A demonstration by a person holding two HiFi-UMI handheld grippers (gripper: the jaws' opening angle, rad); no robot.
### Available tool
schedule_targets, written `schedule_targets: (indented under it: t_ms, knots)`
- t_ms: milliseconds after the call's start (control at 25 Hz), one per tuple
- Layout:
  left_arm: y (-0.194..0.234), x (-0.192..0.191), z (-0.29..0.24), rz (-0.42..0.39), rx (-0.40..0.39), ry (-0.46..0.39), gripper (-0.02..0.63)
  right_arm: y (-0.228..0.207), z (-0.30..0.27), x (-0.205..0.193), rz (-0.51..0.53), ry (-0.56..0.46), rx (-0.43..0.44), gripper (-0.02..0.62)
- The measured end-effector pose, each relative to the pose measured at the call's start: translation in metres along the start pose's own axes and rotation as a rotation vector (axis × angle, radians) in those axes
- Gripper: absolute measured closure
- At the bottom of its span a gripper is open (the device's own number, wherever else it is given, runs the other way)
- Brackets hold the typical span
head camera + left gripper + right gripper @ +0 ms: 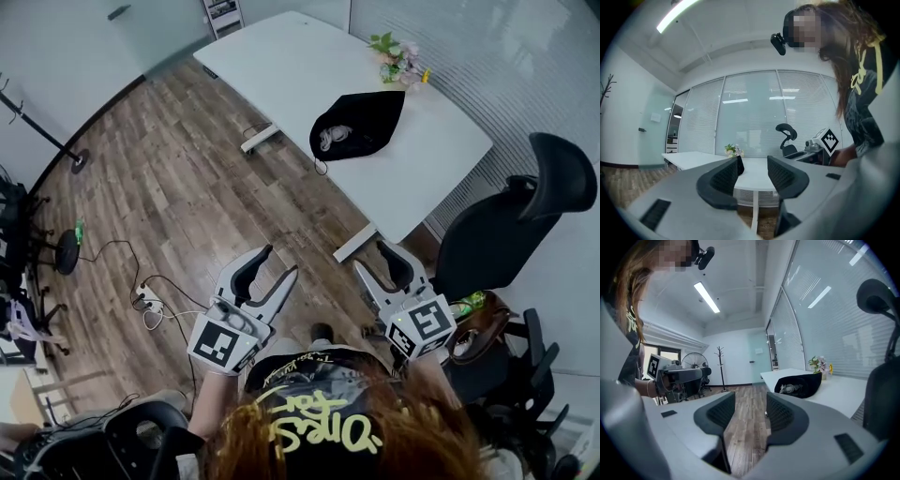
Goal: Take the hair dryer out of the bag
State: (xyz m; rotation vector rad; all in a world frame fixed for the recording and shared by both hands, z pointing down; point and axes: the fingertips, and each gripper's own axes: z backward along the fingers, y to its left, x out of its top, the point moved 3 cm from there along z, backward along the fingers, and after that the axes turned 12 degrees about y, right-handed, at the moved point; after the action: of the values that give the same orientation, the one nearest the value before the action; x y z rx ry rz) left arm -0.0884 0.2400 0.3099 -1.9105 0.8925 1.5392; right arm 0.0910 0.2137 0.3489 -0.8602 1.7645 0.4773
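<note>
A black bag (359, 124) lies on the white table (309, 70), its mouth toward me with a pale coiled cord (335, 138) showing inside; the hair dryer itself is hidden. The right gripper view shows the same bag (799, 384) well ahead. My left gripper (278, 262) is held over the wooden floor, short of the table, jaws apart and empty. My right gripper (372, 255) hangs near the table's near end, also open with nothing between its fingers. Both are far from the bag.
A small vase of flowers (396, 58) stands on the table beyond the bag. A black office chair (511, 220) is at the right, close to my right gripper. A power strip with cables (147, 300) lies on the floor at the left; a coat stand (56, 141) stands farther left.
</note>
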Motion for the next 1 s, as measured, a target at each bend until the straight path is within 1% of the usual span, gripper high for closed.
schedule_targets:
  t_ms: [120,320,560,760,1000]
  knots:
    - [0.003,-0.008,0.004,0.014,-0.001,0.010,0.413,0.008,-0.007,-0.003,-0.003,0.004,0.016,0.402]
    - [0.013,-0.008,0.010,0.023,0.001,0.009,0.417,0.019,-0.012,-0.003,-0.010,0.016,0.029,0.402]
    - [0.019,-0.007,0.010,0.020,-0.003,0.008,0.421,0.021,-0.017,-0.008,-0.030,0.029,0.027,0.402]
    - [0.021,-0.005,0.007,0.016,-0.003,0.007,0.423,0.020,-0.018,-0.010,-0.018,0.041,0.029,0.402]
    - [0.024,-0.001,0.006,0.009,0.009,0.003,0.426,0.015,-0.017,-0.002,-0.012,0.022,0.023,0.402]
